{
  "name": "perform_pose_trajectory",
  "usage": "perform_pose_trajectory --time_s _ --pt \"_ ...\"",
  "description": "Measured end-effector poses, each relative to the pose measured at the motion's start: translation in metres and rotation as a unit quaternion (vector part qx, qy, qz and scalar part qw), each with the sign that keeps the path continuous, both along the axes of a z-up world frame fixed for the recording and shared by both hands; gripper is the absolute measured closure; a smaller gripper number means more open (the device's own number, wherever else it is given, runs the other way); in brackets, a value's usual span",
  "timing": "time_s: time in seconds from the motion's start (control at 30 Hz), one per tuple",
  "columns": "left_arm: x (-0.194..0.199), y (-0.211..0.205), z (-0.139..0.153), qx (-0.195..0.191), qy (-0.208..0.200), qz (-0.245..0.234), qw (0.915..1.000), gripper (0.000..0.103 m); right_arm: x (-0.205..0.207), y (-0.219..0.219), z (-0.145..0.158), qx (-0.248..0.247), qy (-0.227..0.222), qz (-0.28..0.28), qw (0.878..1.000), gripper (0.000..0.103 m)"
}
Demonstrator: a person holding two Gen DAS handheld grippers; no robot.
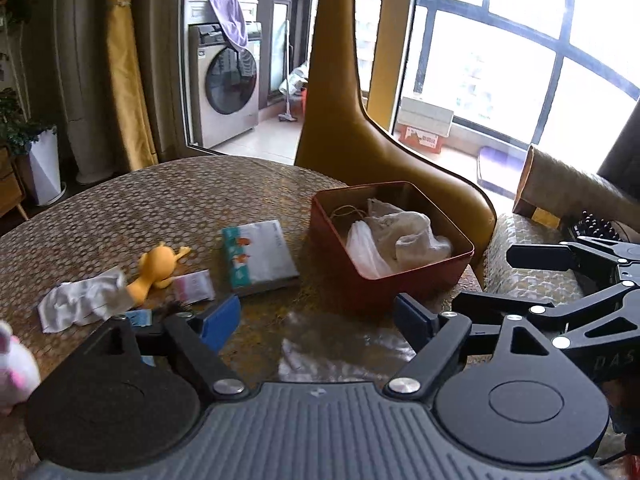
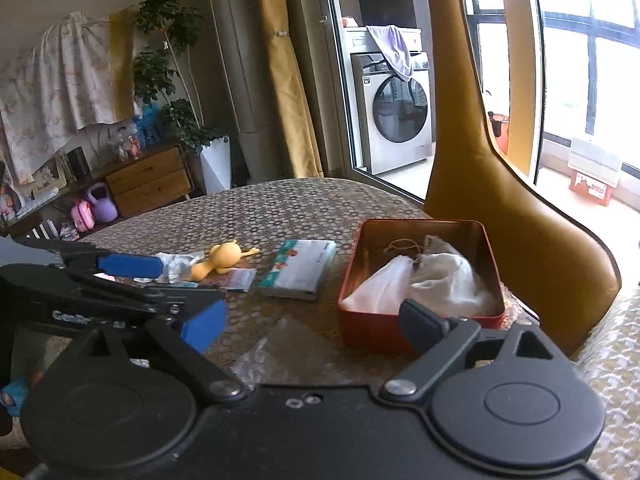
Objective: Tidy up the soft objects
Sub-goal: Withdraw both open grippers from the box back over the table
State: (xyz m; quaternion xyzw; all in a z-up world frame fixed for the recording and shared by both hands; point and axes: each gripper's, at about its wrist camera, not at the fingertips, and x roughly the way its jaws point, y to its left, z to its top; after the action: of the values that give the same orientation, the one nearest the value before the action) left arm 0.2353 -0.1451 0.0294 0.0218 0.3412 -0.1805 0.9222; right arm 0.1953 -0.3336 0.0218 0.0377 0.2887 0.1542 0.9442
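A red tin box [image 1: 420, 280] [image 2: 352, 312] stands on the round table and holds white cloth [image 1: 404, 236] [image 2: 436, 276] and a clear plastic bag [image 1: 362, 248]. Left of it lie a tissue pack [image 1: 258, 256] [image 2: 298, 268], a small pink packet [image 1: 194, 286] [image 2: 240, 279], an orange soft toy [image 1: 154, 268] [image 2: 222, 260] and a crumpled white cloth [image 1: 80, 300] [image 2: 176, 266]. A clear plastic bag [image 1: 336, 344] [image 2: 276, 352] lies flat near the front. My left gripper [image 1: 316, 316] is open and empty above it. My right gripper [image 2: 312, 320] is open and empty by the box.
A mustard chair [image 1: 360, 152] [image 2: 500, 184] stands behind the box. A white and pink plush [image 1: 12, 368] sits at the table's left edge. A cushioned seat [image 1: 528, 264] lies to the right. A washing machine [image 1: 228, 88] stands beyond the glass door.
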Motion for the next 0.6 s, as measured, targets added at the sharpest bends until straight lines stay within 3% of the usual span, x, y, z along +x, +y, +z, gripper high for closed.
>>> perform_pose_trajectory --time_s 0.17,0.6 --pt "-0.017 0.032 0.001 -0.017 -0.004 0.011 0.9998 0.006 -0.008 0.017 -0.005 0.003 0.003 0.004 1.0 0.003" --pt "-0.031 0.108 -0.014 -0.023 -0.004 0.061 0.9979 0.0 -0.016 0.044 -0.031 -0.003 0.018 -0.009 1.0 0.0"
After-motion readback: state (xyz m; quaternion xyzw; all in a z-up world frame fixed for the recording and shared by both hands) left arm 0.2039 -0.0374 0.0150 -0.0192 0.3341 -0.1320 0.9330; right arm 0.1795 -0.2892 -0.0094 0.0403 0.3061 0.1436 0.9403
